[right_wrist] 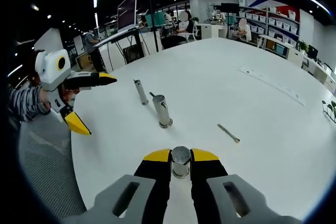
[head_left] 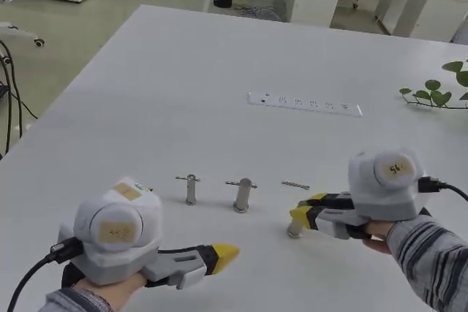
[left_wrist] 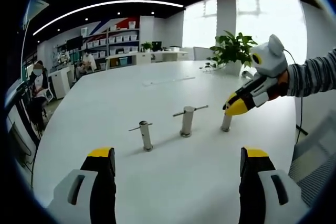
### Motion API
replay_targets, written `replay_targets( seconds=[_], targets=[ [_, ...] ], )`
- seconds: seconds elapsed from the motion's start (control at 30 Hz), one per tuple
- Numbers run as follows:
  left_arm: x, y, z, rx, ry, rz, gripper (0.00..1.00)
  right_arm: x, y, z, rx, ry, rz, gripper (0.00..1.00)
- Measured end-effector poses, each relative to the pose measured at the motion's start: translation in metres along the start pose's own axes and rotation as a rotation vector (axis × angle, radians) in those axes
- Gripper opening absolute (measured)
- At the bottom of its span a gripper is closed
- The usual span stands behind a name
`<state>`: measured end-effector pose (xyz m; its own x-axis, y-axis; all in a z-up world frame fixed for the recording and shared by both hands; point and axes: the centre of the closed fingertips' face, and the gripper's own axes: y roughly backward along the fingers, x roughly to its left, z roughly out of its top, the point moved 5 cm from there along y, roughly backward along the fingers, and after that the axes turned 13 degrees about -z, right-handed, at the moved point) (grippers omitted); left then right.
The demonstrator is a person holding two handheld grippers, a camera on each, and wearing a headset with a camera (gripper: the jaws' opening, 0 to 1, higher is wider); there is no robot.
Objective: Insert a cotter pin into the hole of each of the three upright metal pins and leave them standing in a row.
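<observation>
**Two pins fitted, third in the jaws, one cotter waiting**

Two of the three are looking finished. In the lower middle of the head view, the left pin is carrying the left cotter crosswise through its hole. The middle pin is carrying the middle cotter the same way.

The third pin is standing upright on the bench to their right, a little nearer the bottom edge. The right hand-held gripper is clamping it between narrow jaws. I can't make out its hole.

The loose cotter is lying flat on the bench just above that gripper, apart from it. The left hand-held gripper is sitting wide at the lower left, carrying nothing.

So I'm judging that one insertion is remaining, and perhaps bringing the third pin into line with the others. As for containers, the only things holding anything are the pins' holes, two of them filled.
</observation>
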<state>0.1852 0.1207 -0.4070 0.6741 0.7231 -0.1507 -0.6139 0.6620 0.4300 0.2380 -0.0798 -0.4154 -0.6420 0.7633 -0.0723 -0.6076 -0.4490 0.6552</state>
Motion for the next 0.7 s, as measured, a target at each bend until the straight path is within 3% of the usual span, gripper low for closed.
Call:
replay_targets(
  seconds=[0.3, 0.7],
  targets=[
    [0.0, 0.001, 0.0, -0.002, -0.005, -0.003, 0.98, 0.021, 0.001, 0.0, -0.02, 0.105, 0.028, 0.08],
    [-0.001, 0.001, 0.0, 0.007, -0.012, -0.003, 0.98, 0.036, -0.001, 0.001, -0.047, 0.138, 0.054, 0.09]
  ],
)
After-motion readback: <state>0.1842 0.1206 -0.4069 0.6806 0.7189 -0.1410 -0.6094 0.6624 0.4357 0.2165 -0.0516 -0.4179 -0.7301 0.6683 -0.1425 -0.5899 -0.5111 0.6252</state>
